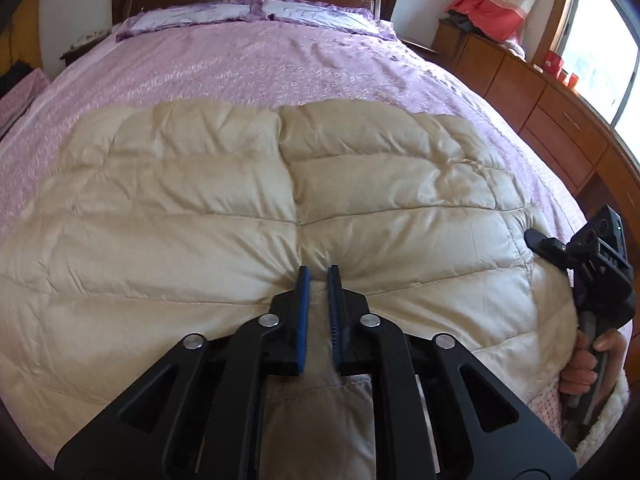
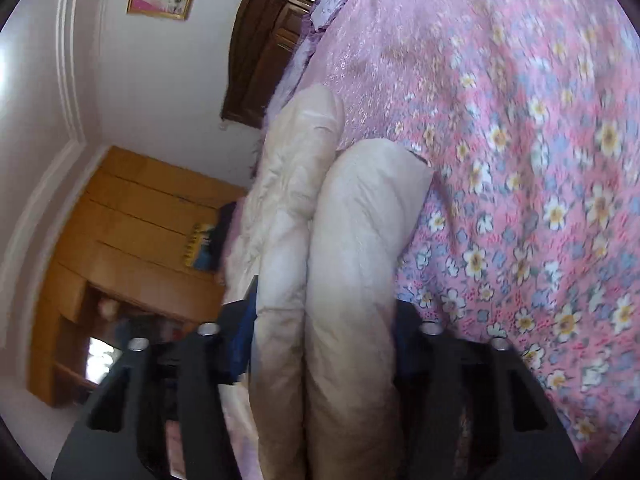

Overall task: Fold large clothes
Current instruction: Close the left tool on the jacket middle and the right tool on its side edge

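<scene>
bedspread (image 1: 248,68) under down coat (image 1: 200,208) — pillows (image 1: 312,12) beyond | dresser (image 1: 532,92) beside

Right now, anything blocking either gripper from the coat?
Nothing visible. The left gripper is pinched on the beige puffer coat at its near edge; the right gripper has thick folds of it between its fingers.

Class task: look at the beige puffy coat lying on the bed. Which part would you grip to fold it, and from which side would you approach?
Grip the puffy coat at its near edge, coming from the foot of the bed. It lies flat, so only the edge offers a pinchable fold; the left gripper pinches there at the centre seam, the right gripper takes the side edge.
</scene>
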Motion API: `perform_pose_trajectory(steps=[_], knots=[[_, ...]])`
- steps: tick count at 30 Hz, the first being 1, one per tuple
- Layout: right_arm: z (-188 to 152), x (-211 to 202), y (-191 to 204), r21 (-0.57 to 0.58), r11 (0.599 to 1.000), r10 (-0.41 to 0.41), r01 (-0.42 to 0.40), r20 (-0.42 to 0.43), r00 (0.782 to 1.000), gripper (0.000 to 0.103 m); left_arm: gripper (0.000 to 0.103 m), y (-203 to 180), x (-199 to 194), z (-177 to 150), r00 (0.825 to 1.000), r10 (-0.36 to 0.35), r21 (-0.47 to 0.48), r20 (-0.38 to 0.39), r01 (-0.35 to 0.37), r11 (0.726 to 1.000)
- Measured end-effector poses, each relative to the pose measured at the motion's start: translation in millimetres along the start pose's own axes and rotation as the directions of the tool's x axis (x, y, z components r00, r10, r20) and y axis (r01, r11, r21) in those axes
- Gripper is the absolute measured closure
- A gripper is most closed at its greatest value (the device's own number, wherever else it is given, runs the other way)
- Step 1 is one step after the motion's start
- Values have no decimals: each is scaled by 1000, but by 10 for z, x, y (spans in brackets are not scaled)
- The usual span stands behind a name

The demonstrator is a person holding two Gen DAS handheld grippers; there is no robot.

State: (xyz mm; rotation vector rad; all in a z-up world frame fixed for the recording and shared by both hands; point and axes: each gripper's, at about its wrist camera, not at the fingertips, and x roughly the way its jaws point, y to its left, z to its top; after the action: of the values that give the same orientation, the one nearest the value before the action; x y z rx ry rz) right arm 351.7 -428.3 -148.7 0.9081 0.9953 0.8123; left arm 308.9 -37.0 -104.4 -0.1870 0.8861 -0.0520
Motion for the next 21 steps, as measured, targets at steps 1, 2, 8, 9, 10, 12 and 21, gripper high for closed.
perform_pose_trajectory(steps=[1,2,8,9,10,12,21], knots=[[10,-14,-7,19,1000,7,-7,5,1000,62,93,-7,18,-26,1000,6,10,5,-6,1000],[14,-38,18,17,1000,7,-7,11,1000,69,93,-22,35,-41,1000,16,24,10,-17,1000],[-66,-111,398,-83,996,-11,16,57,998,80,93,-46,93,-101,999,37,41,26,-38,998],[-69,-115,448,-92,996,-12,18,60,998,81,93,-48,96,-100,999,37,40,27,-38,998],[-79,-69,474,-98,995,-14,20,62,998,81,93,-53,101,-107,999,39,40,29,-40,998],[-83,-48,525,-97,995,-13,19,65,998,81,93,-59,97,-130,998,41,44,36,-43,998],[-227,115,1032,-137,980,-126,143,122,984,82,94,-22,24,-59,999,17,86,30,-19,996]])
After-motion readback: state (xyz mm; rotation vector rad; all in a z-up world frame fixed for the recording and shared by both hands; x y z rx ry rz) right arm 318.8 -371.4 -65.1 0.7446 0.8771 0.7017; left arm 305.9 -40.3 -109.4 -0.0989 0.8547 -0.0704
